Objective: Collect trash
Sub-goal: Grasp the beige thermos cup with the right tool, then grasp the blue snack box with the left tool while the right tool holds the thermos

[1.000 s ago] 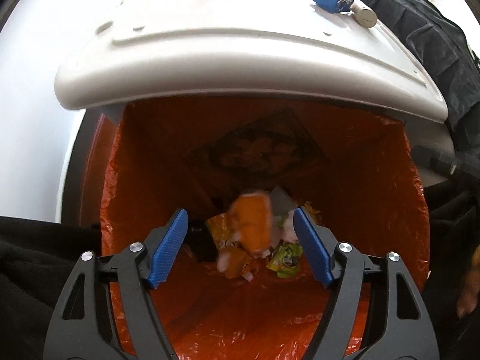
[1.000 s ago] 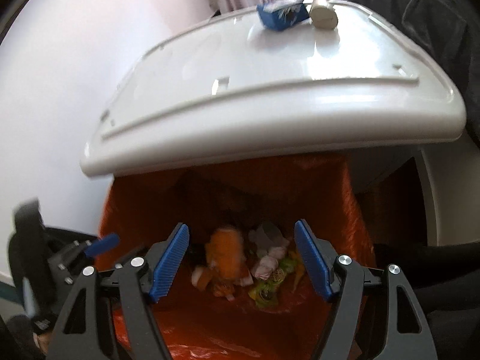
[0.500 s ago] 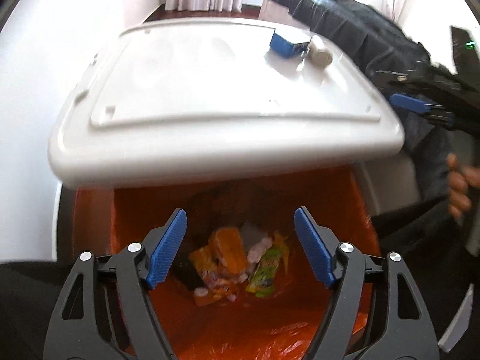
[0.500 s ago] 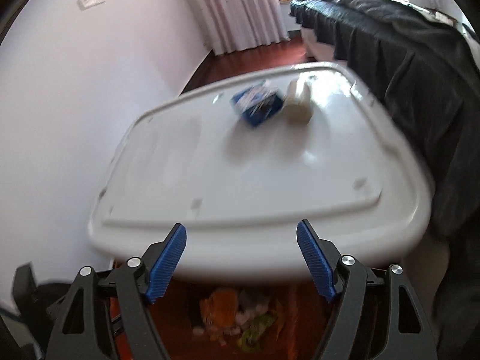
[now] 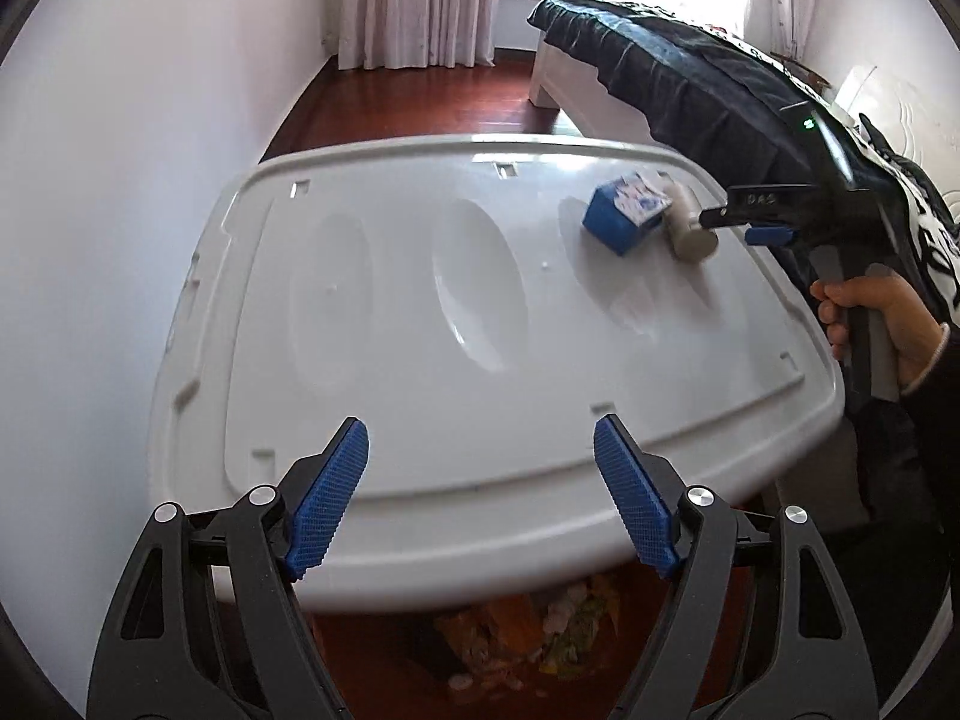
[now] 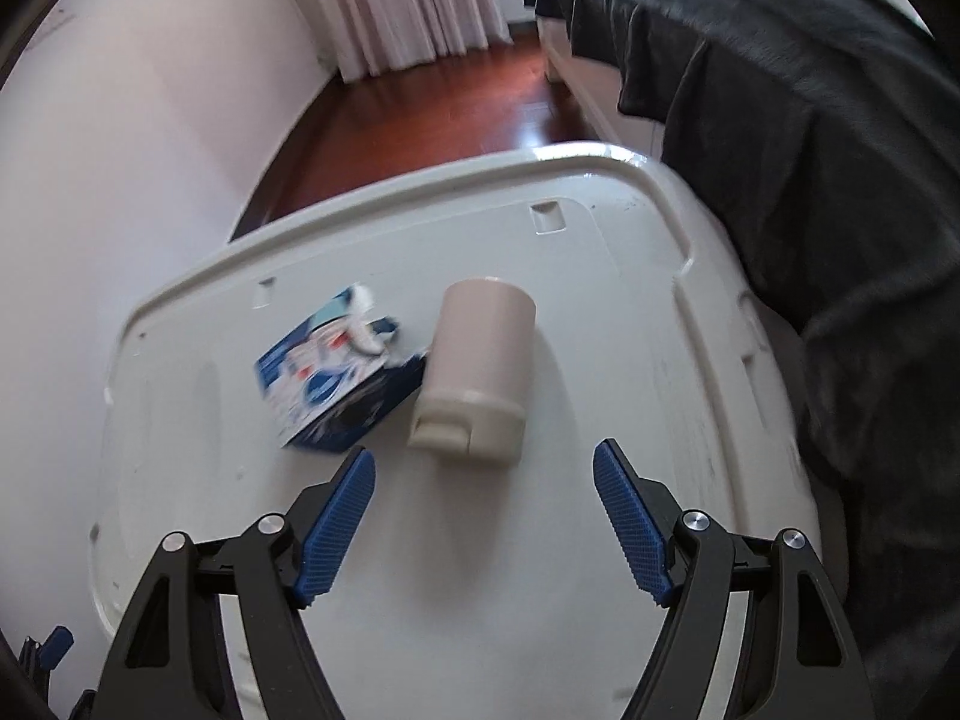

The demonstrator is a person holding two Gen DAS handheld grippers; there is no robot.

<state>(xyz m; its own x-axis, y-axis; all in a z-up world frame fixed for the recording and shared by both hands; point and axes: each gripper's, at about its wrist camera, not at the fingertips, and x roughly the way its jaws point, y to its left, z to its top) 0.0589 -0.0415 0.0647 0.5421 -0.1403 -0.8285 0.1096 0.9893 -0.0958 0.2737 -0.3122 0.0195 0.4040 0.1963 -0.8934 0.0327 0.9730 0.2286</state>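
While my left gripper (image 5: 480,495) and right gripper (image 6: 483,522) hold empty jaws wide, a glossy blue cardboard carton (image 6: 339,378) touches a smooth beige plastic cylinder (image 6: 477,369) on the white moulded tabletop (image 6: 600,312).

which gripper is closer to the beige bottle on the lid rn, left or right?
Right. The right gripper hangs open just short of the beige bottle, facing it. The left gripper is open at the lid's near edge, with the bottle far across it.

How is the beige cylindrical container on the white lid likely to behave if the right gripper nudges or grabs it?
The beige container lies on its side on the glossy white lid, so a nudge would probably roll it. It looks like rigid plastic and should keep its shape. The open right gripper seems wide enough to span it, though the smooth wall might slip.
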